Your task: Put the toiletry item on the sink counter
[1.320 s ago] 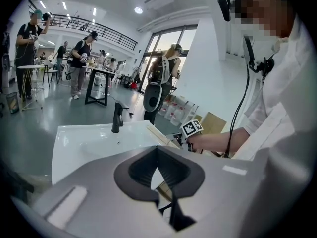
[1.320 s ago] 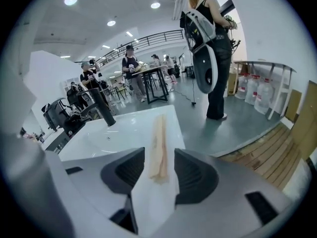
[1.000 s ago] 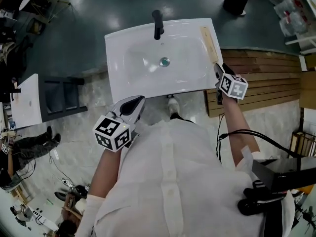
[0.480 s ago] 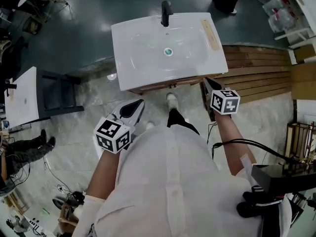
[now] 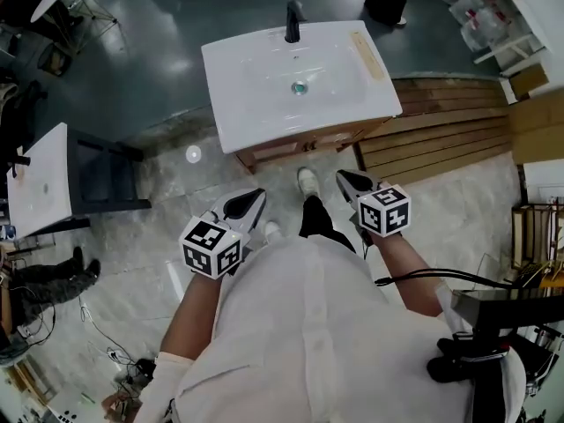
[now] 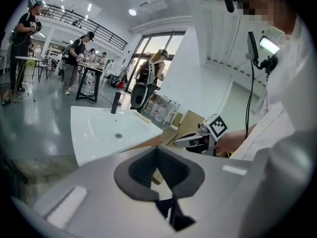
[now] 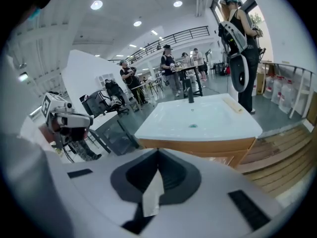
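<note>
Left gripper (image 5: 242,205) and right gripper (image 5: 352,185) clenched, empty.
Item (image 5: 367,54), far ahead of both on counter (image 5: 238,122): probably light, stiff, slim; pinch across its middle.

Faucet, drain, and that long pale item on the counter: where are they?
faucet (image 5: 292,23): head view, its black spout.
drain (image 5: 299,87): head view, its metal centre.
long pale item (image 5: 368,55): head view, its middle.
</note>
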Demonstrator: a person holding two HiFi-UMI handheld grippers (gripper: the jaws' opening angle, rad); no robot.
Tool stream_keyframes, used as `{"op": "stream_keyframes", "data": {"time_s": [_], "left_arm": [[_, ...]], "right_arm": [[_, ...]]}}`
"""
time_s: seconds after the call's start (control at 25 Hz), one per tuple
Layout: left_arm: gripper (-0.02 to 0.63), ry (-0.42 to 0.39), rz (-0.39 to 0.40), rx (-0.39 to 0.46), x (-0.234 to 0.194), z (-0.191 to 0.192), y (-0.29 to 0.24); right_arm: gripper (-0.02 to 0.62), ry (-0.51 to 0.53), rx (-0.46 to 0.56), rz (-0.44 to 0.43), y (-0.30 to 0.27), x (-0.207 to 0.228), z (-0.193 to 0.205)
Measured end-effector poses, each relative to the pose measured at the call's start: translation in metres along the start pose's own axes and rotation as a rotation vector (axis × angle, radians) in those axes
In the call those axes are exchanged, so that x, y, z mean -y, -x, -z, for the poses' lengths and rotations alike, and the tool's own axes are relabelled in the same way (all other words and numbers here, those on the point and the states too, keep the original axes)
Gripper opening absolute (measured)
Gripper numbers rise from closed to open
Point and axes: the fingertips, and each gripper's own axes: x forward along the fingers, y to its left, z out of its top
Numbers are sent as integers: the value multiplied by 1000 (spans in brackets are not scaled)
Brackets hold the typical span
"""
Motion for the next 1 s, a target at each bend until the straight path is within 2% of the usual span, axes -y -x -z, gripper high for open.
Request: {"op": "stream_keyframes", "data": {"time_s": [0.48,1.0], "left_arm": [[6,-14,16,-22,24,29,30],[6,-26,19,-31,25,30,29]], "right_arm": [[5,75,14,-58,12,-60,17],[5,102,27,-89,13,-75,14]]}}
